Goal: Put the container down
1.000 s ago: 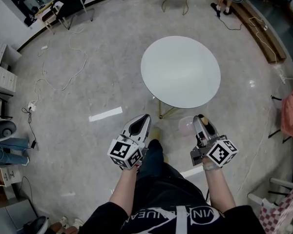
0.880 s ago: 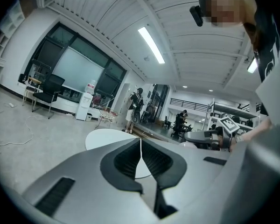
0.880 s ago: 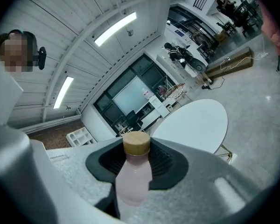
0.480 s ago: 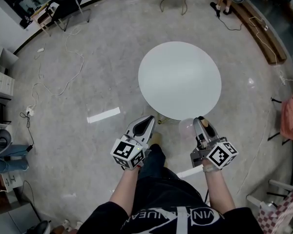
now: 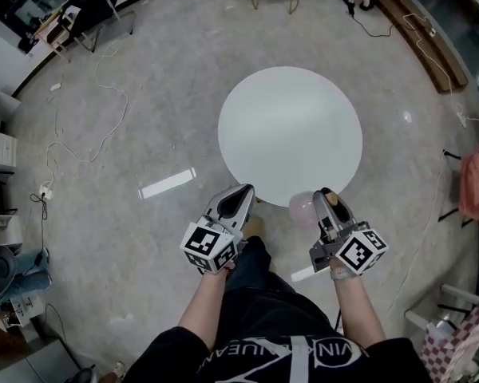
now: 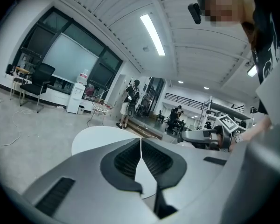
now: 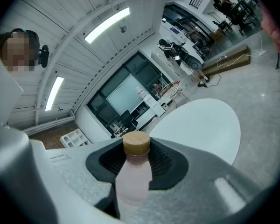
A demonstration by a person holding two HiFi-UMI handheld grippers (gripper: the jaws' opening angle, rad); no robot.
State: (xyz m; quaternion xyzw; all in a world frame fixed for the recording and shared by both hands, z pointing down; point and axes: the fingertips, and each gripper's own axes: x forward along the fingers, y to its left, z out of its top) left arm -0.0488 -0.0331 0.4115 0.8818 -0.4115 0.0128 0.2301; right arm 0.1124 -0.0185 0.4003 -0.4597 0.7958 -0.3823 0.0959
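Note:
A pale pink bottle (image 7: pixel 132 181) with a round wooden cap (image 7: pixel 136 143) is the container. My right gripper (image 7: pixel 136 164) is shut on it, its black pads pressed against the neck on both sides. From the head view the bottle (image 5: pixel 302 207) shows as a pink blur beside the right gripper (image 5: pixel 327 202), just at the near rim of the round white table (image 5: pixel 291 130). My left gripper (image 5: pixel 241 198) hovers left of it with nothing in it, and its jaws (image 6: pixel 141 160) are shut, pads meeting along a thin line.
The round white table (image 7: pixel 203 125) stands on a grey polished floor. A white tape strip (image 5: pixel 168 183) lies on the floor to the left. Cables (image 5: pixel 104 126) trail at the far left. Chairs and cabinets line the room's edges; people stand far off.
The table has drawn closer beneath me, its near rim now level with both grippers. Both grippers keep their pose, and the right one still holds the bottle.

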